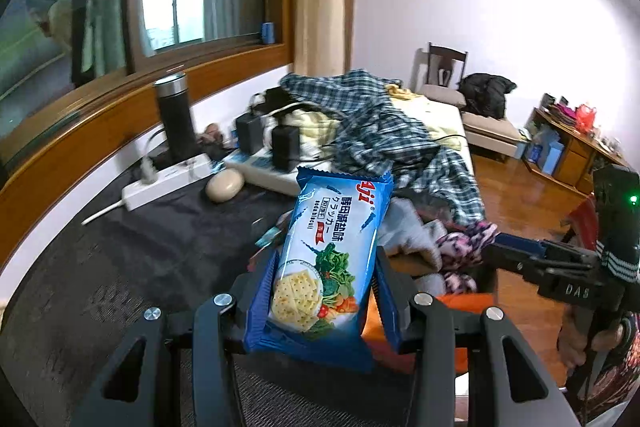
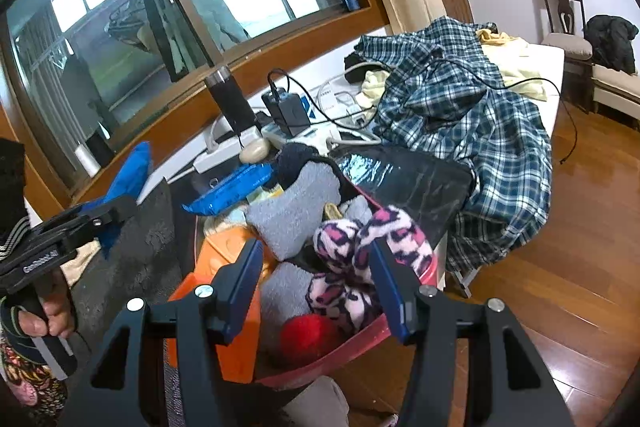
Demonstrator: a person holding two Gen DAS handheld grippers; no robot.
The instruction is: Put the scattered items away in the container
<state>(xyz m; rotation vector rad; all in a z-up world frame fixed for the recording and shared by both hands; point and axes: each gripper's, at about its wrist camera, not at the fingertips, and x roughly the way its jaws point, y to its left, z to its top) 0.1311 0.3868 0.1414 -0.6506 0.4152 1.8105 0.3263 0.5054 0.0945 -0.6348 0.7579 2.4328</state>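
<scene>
Up front in the left wrist view, the left claw [image 1: 326, 291] grips a glossy blue cracker packet [image 1: 330, 251], upright, nearer than the white power strip [image 1: 168, 183] and plaid shirt [image 1: 404, 143].

From the right wrist, the right claw [image 2: 316, 283] stands open, empty, above the red container [image 2: 340, 355]; fuzzy pink leopard socks [image 2: 360, 259] lie inside beside grey fleece [image 2: 292, 215].

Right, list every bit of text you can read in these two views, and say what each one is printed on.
"Aji": red brand on the blue-and-white cracker packet.
"soda biscuit": small print on that packet.
Chinese and Japanese characters: same packet, legible but not transcribed.
"DAS": black body of the right gripper.
White lettering on the left gripper: too blurred to read.
</scene>
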